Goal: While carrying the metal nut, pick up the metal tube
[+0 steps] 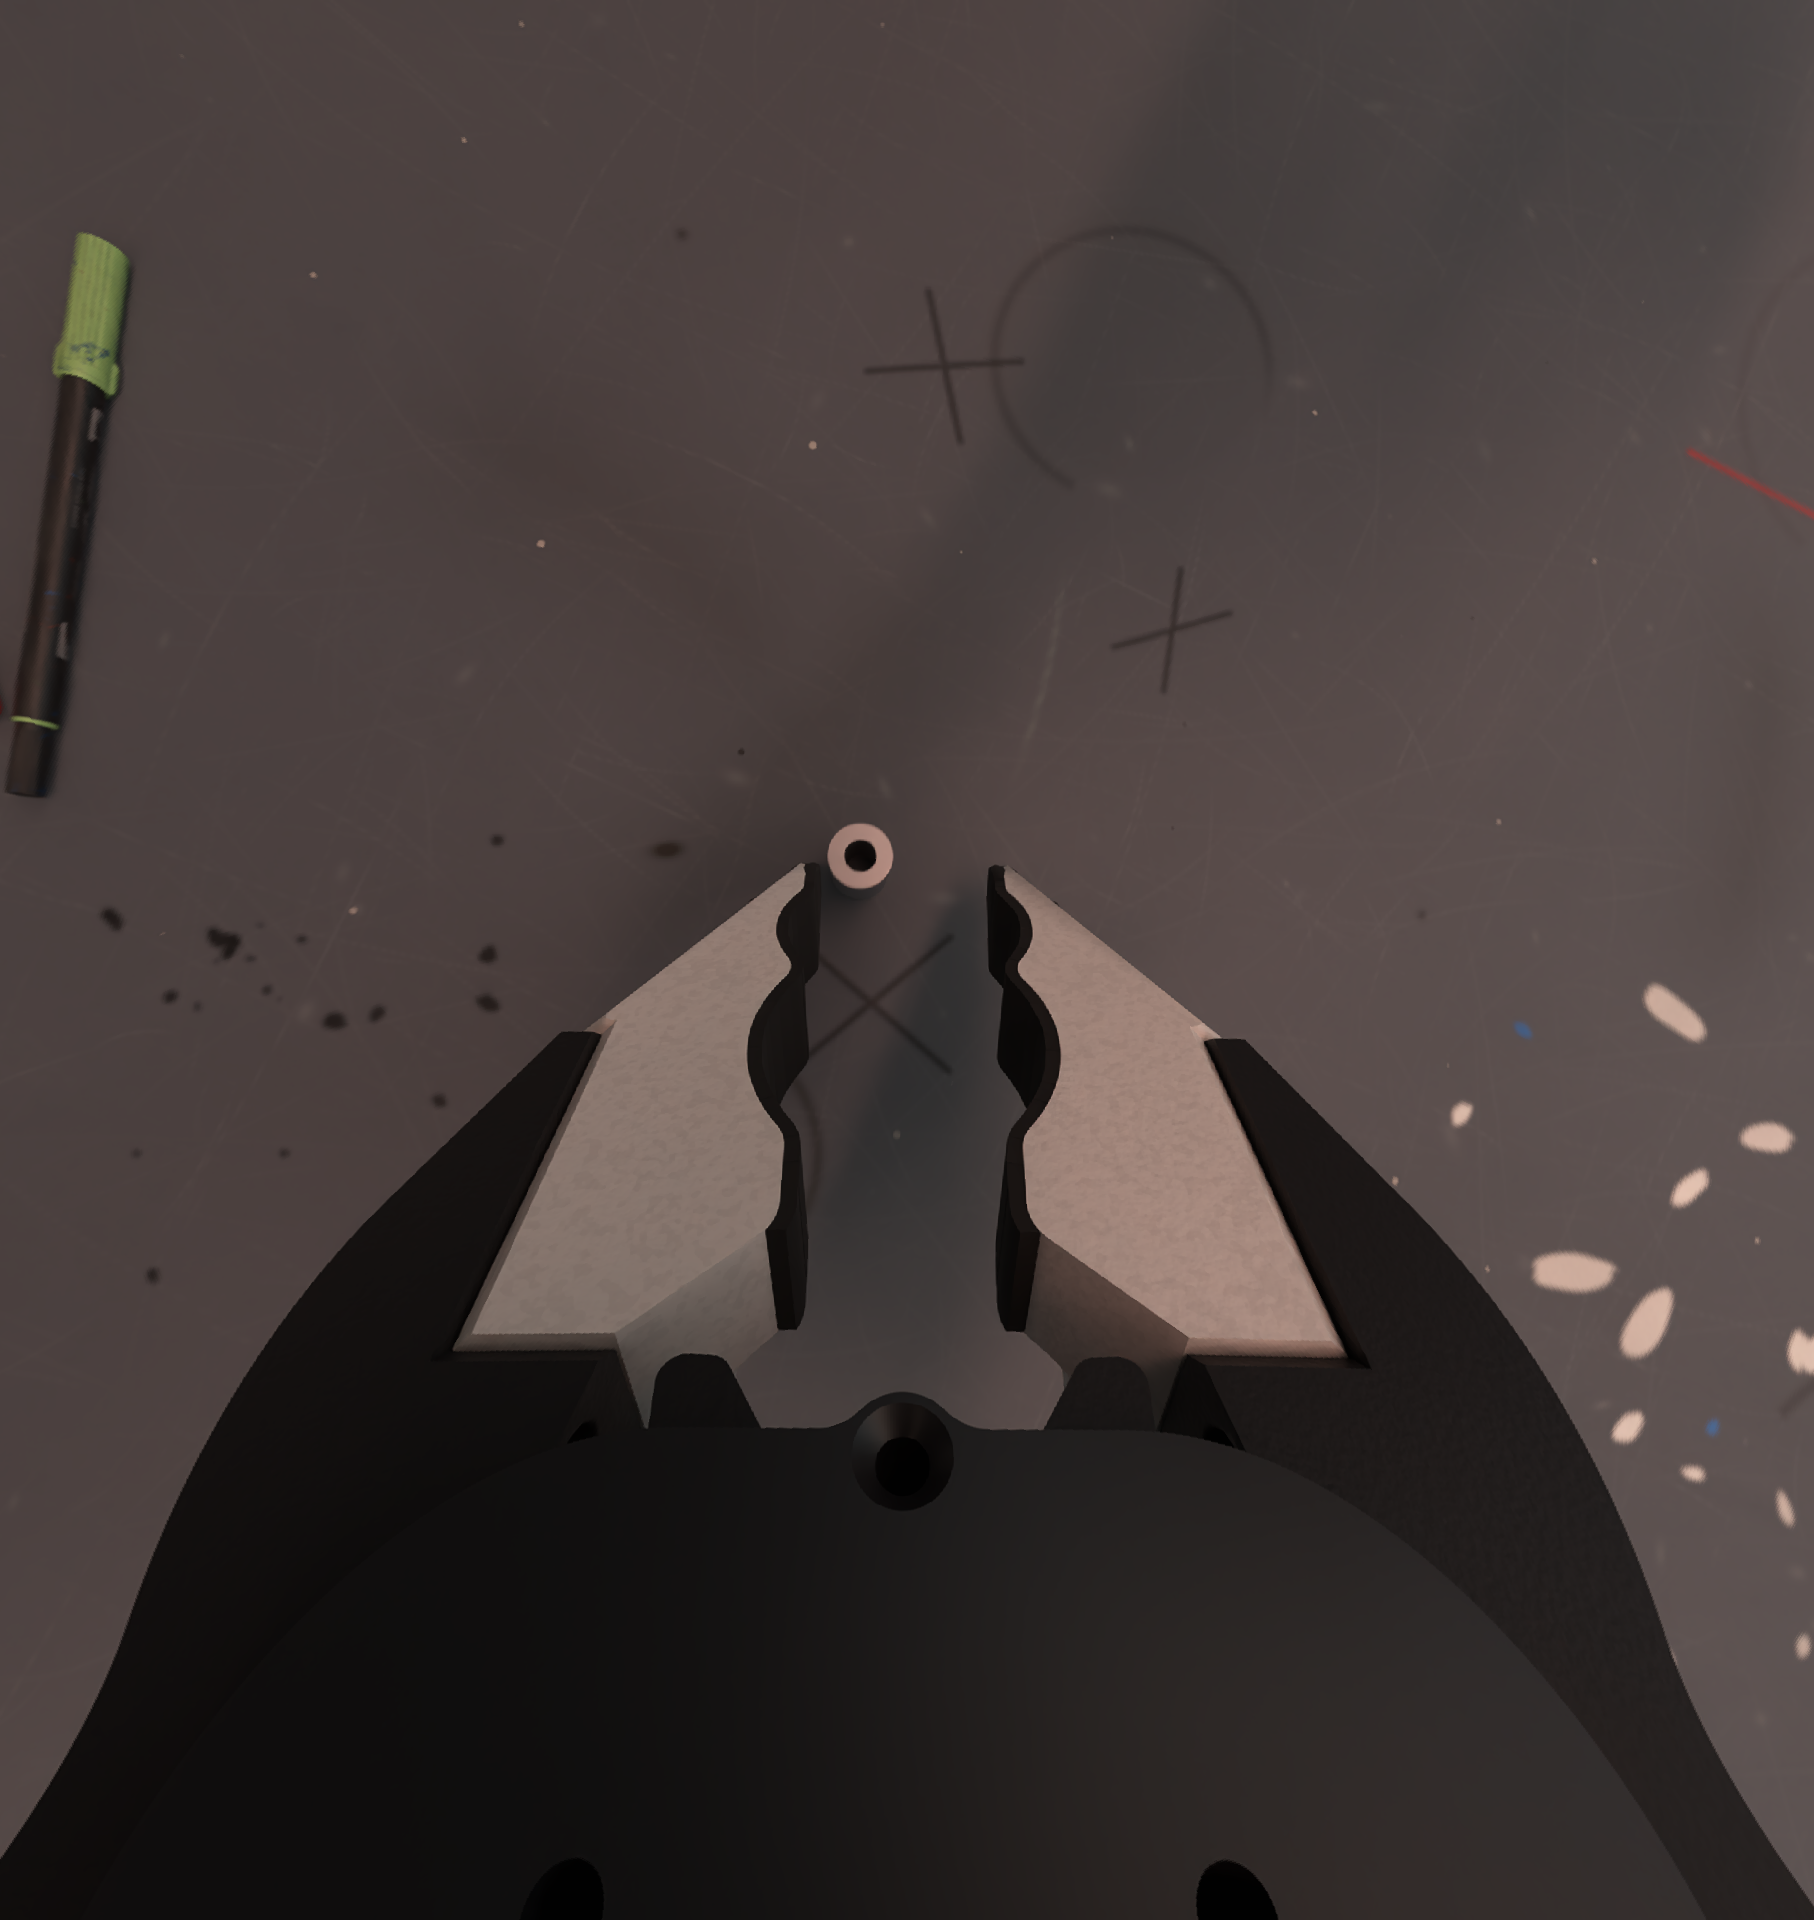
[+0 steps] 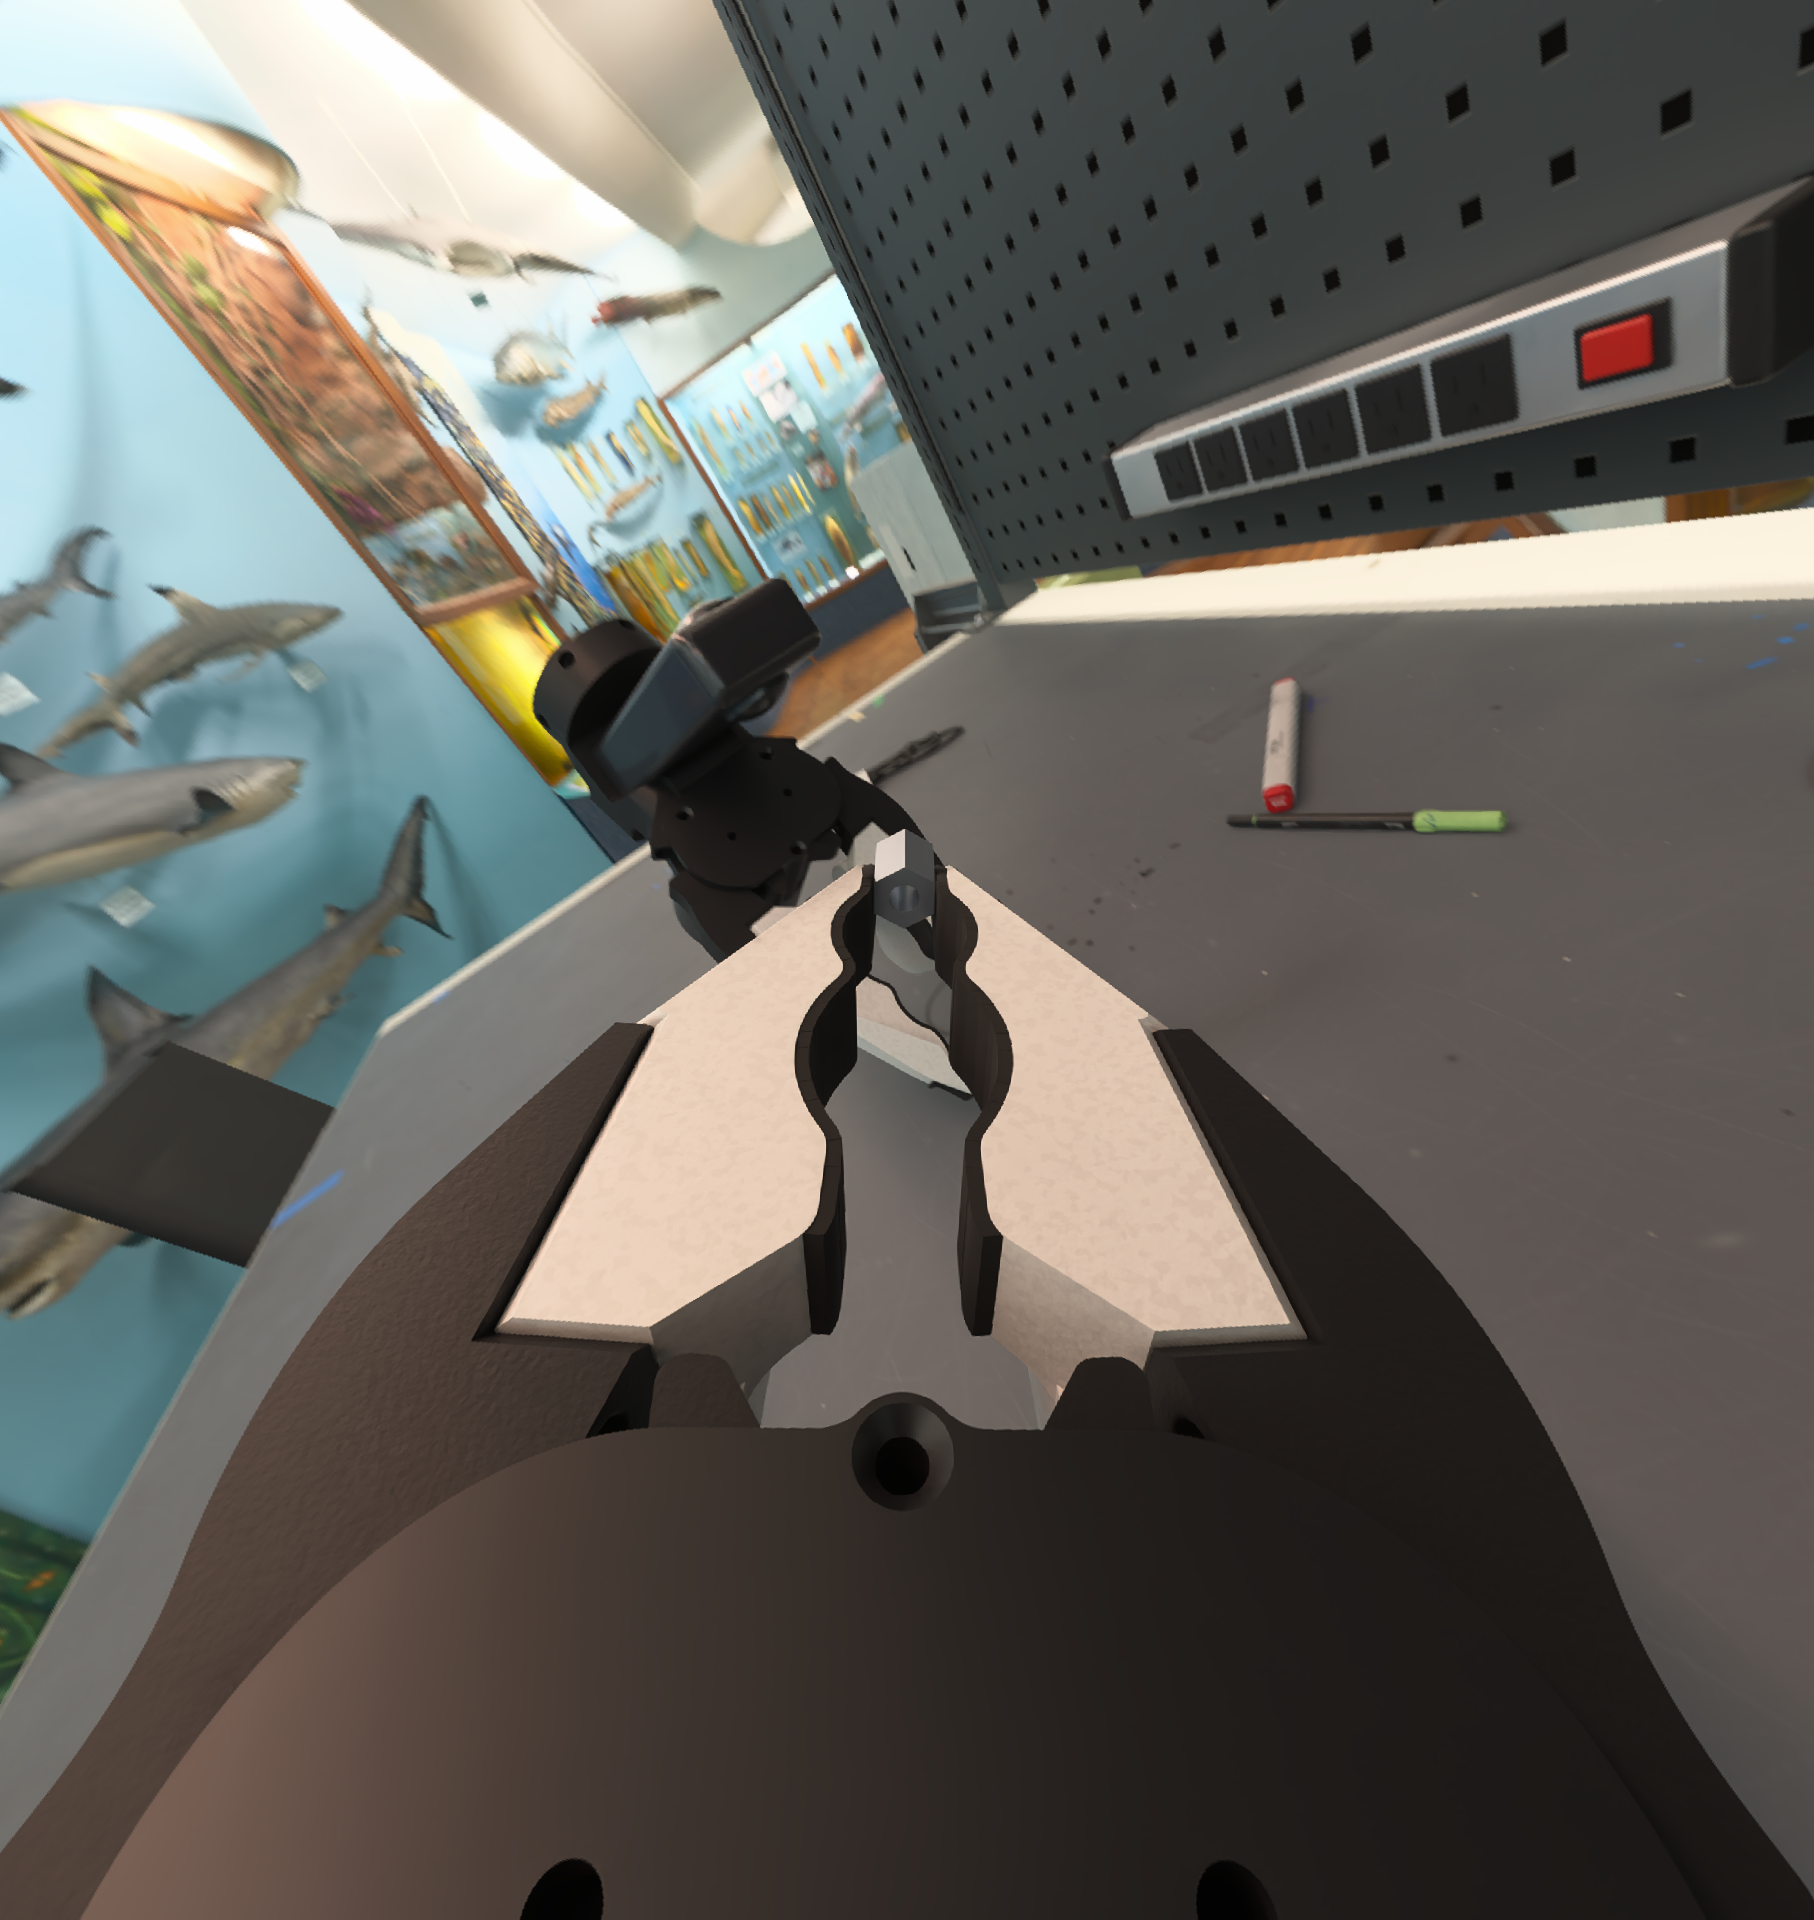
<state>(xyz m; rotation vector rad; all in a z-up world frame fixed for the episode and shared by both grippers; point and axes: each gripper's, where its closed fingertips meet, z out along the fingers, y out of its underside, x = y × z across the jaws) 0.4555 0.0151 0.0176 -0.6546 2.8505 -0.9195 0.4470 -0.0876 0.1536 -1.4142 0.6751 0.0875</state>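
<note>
While upright on end, pale short metal tube just beyond parted left jaws; right jaws clamping metal nut.

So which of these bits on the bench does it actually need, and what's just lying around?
Needed for the job:
metal tube, standing on end just past the open left gripper
metal nut, pinched in the right gripper

Just lying about:
green-capped pen
red-capped marker
power strip on the pegboard

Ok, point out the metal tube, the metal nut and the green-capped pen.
metal tube (image 1: 860, 855): left wrist view, its top rim.
metal nut (image 2: 897, 883): right wrist view, its side face.
green-capped pen (image 1: 96, 301): left wrist view, its cap.
</note>
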